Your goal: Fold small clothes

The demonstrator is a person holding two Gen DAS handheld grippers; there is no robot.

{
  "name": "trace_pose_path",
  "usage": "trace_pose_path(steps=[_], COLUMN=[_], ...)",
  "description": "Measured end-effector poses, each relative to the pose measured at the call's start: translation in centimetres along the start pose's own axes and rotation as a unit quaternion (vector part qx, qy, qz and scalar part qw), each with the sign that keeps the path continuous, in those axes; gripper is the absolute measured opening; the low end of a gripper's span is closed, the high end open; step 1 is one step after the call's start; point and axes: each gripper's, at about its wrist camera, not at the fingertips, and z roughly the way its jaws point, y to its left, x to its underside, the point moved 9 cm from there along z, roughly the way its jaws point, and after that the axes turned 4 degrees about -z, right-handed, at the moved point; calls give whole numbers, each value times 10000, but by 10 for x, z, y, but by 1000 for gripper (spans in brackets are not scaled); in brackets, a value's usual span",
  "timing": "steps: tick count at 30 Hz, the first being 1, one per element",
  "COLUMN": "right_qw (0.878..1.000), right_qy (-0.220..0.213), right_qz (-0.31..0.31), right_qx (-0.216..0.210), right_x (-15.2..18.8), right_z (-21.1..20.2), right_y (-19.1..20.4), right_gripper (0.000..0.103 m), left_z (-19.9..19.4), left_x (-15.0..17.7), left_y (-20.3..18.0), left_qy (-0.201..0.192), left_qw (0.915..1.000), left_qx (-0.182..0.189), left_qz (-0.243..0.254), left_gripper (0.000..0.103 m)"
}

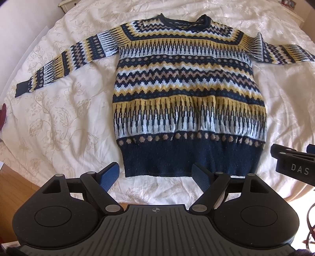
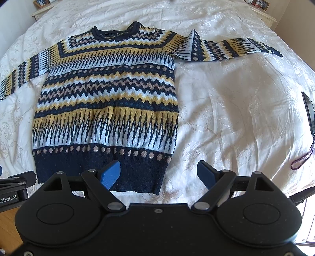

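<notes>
A knitted sweater [image 1: 187, 88] [image 2: 106, 98] with navy, yellow, white and tan zigzag bands lies flat on the bed, neck away from me, both sleeves spread sideways. Its right sleeve [image 2: 226, 48] has a raised crease near the shoulder. My left gripper [image 1: 156, 177] hovers open just before the navy hem [image 1: 189, 159], hem between its blue pads. My right gripper [image 2: 159, 175] is open too, over the hem's right corner [image 2: 153, 177]. The right gripper's body [image 1: 295, 163] shows at the edge of the left wrist view, and the left gripper's body [image 2: 13, 187] at the edge of the right.
A cream floral bedspread [image 2: 236, 110] covers the bed. A dark phone-like object with a purple cord [image 2: 309, 118] lies at the right edge. Wooden floor [image 1: 17, 187] shows below the bed's near edge. White furniture [image 2: 41, 11] stands behind the bed.
</notes>
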Motion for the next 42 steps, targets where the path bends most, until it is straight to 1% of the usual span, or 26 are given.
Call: trace_pose_path(steps=[27, 36, 42], right_qw=[9997, 9992, 9985], right_qy=[236, 363, 504], right_qz=[-45, -64, -24], right_qx=[-106, -159, -232], right_x=[0, -3, -8], right_z=[10, 17, 24], right_y=[8, 14, 18], right_gripper=[86, 86, 86], left_z=[16, 22, 29], left_x=[4, 0, -9], left_y=[5, 5, 6], left_qy=[357, 474, 598], left_qw=[9993, 9988, 9982], left_qx=[34, 24, 15], left_qz=[-109, -118, -103], left_gripper=[80, 80, 80])
